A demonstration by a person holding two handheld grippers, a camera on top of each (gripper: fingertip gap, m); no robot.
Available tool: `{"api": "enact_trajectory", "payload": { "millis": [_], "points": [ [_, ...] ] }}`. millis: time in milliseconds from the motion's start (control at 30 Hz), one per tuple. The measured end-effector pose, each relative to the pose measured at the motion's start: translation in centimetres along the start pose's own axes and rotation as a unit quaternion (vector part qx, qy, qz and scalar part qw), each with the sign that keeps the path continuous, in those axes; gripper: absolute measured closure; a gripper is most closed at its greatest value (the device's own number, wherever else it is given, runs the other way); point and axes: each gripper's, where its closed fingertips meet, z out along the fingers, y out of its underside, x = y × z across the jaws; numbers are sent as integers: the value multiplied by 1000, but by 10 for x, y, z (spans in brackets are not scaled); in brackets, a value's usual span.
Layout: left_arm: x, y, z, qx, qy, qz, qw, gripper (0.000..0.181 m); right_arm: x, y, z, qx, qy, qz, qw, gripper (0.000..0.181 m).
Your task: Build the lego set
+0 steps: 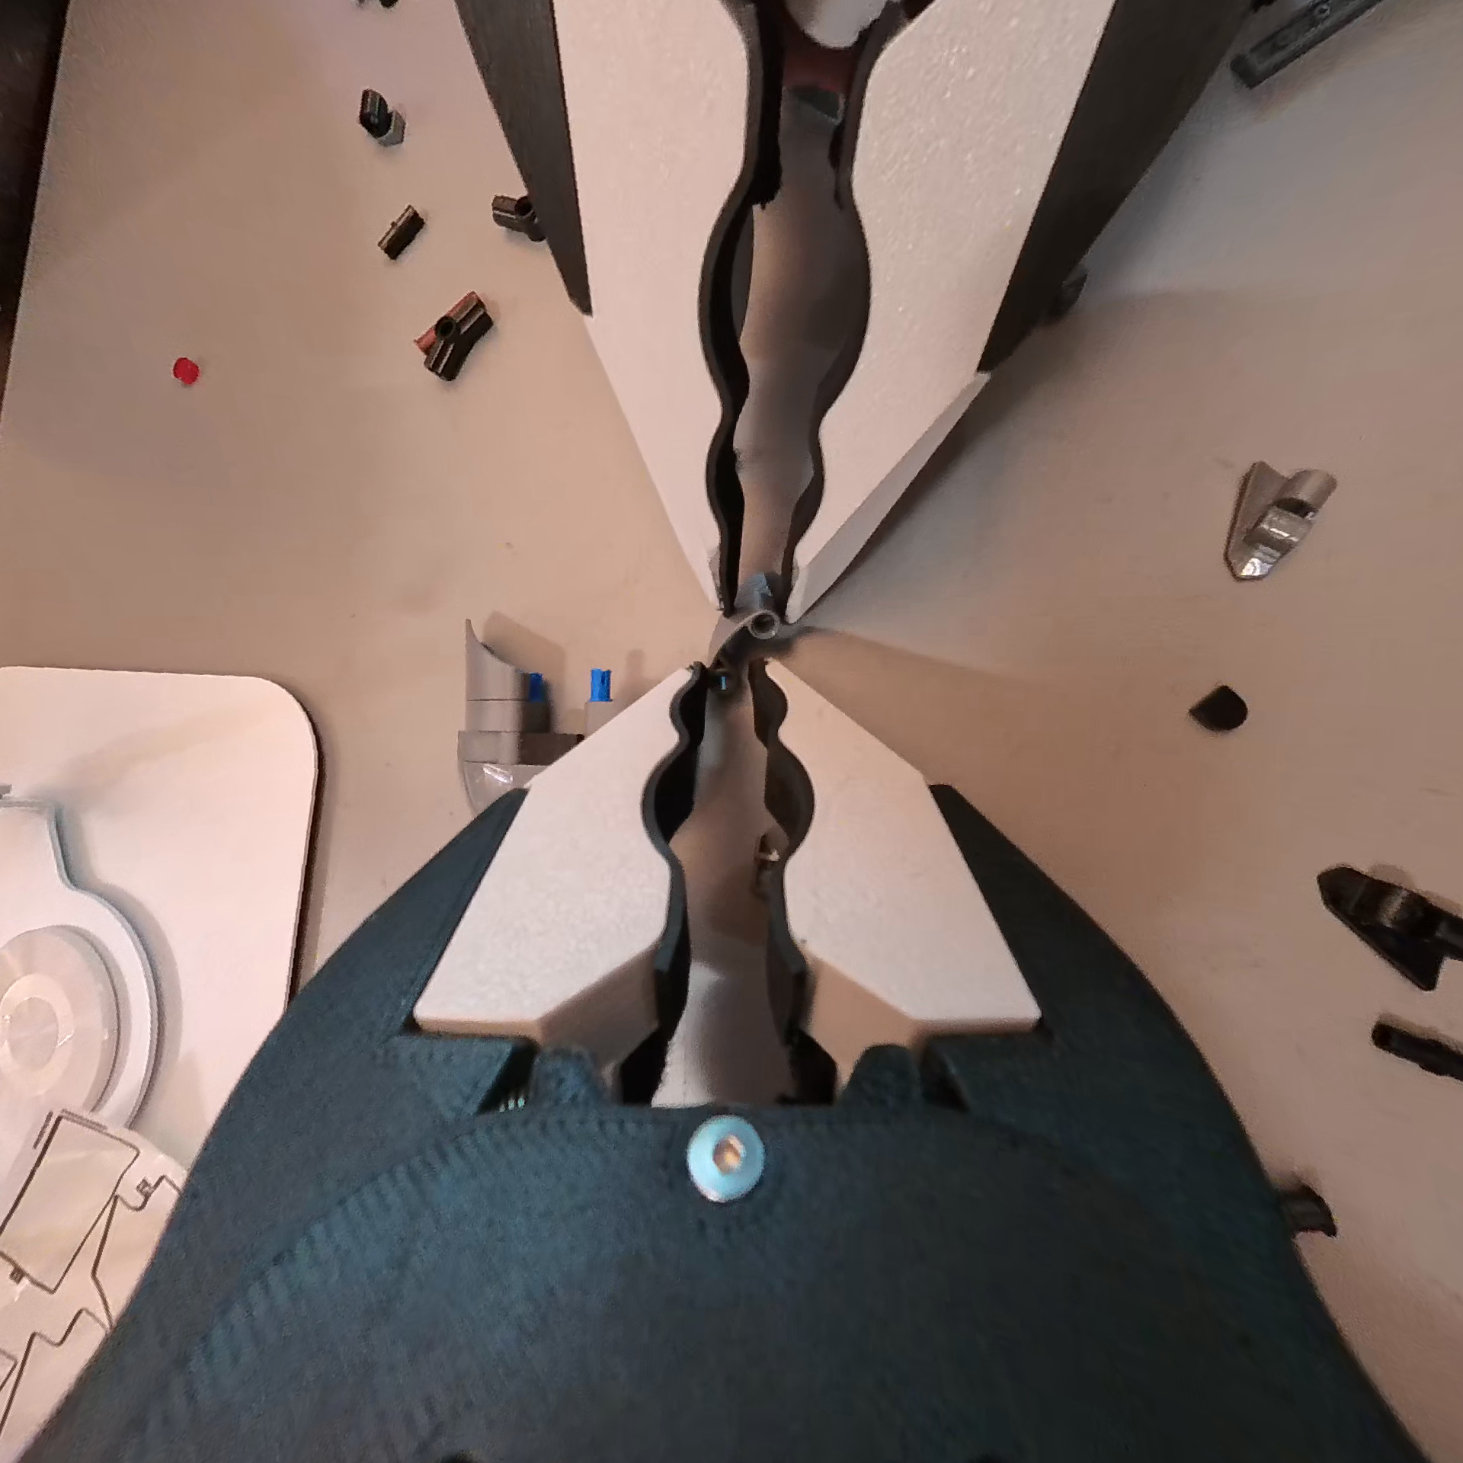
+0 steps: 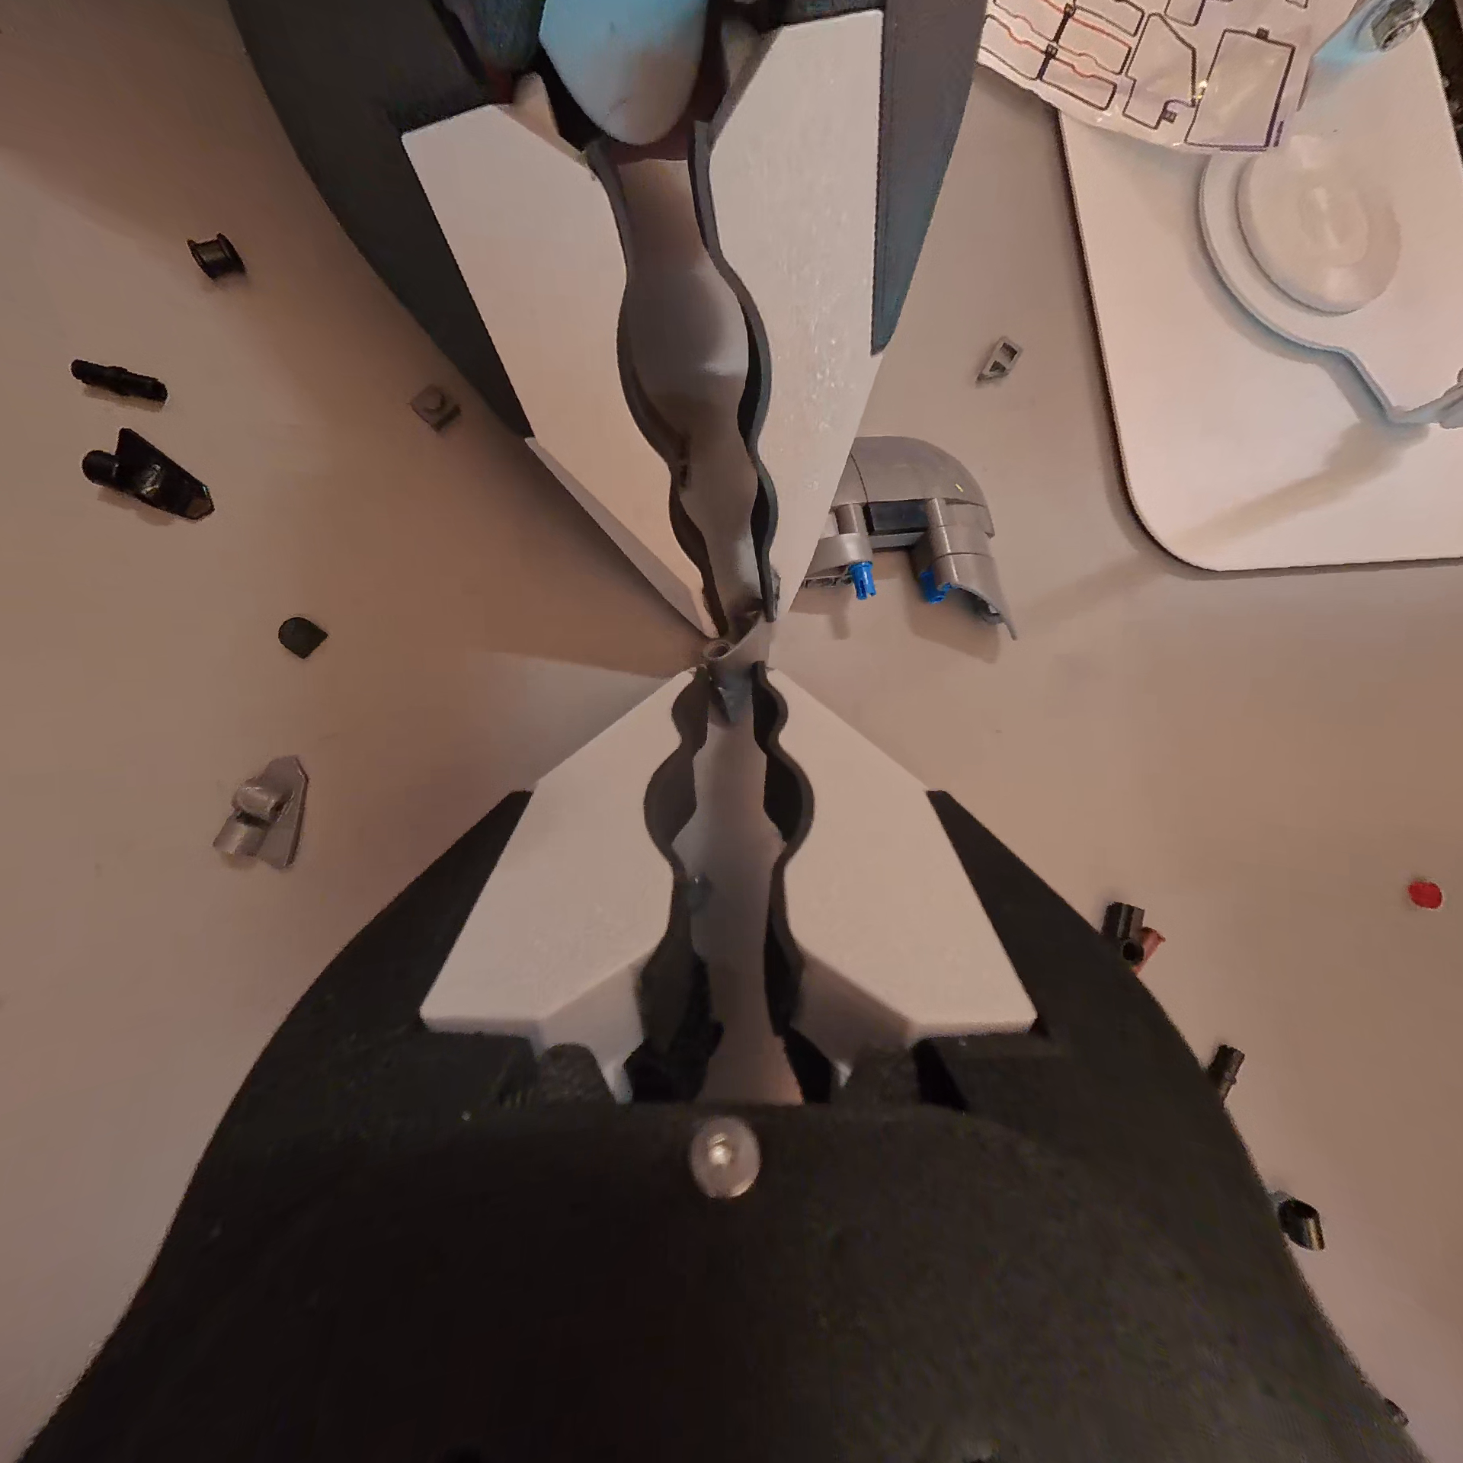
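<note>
Both your grippers, left (image 1: 724, 673) and right (image 2: 732, 673), have jaws clamped on one tiny, stiff, light grey piece (image 1: 761, 625); pinch its ends firmly.

Grey piece (image 1: 761, 625); blue pins (image 1: 599, 682); red stud (image 1: 184, 370); black bits (image 1: 457, 334)

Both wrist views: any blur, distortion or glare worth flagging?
Left wrist view: strong fisheye bending, own gripper body soft up close, table pieces sharp, silver piece glints. Right wrist view: same warping, own gripper body blurred up close, grey assembly crisp, soft shadows, warm light.
</note>
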Motion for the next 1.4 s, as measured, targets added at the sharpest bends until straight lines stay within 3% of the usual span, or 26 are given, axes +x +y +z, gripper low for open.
{"api": "enact_trajectory", "payload": {
  "millis": [333, 533, 667, 933, 1233, 1400],
  "points": [
    [-2, -4, 1, 14, -20, 29, 999, 176, 1, -2, -7, 16, -11, 15, 1000, 174],
    [-13, -24, -18, 80, -61, 53, 994, 176, 11, -17, -31, 105, -36, 72, 991, 166],
    [-24, -40, -35, 92, -155, 149, 972, 176, 20, -30, -54, 195, -91, 157, 964, 164],
    [-21, -65, -52, 104, -247, 264, 926, 176, 16, -42, -72, 262, -169, 214, 926, 169],
    [-21, -75, -58, 107, -287, 301, 903, 176, 11, -47, -76, 271, -202, 230, 913, 168],
    [-23, -76, -60, 107, -295, 300, 901, 176, 10, -50, -78, 274, -195, 219, 916, 177]
  ]
}}
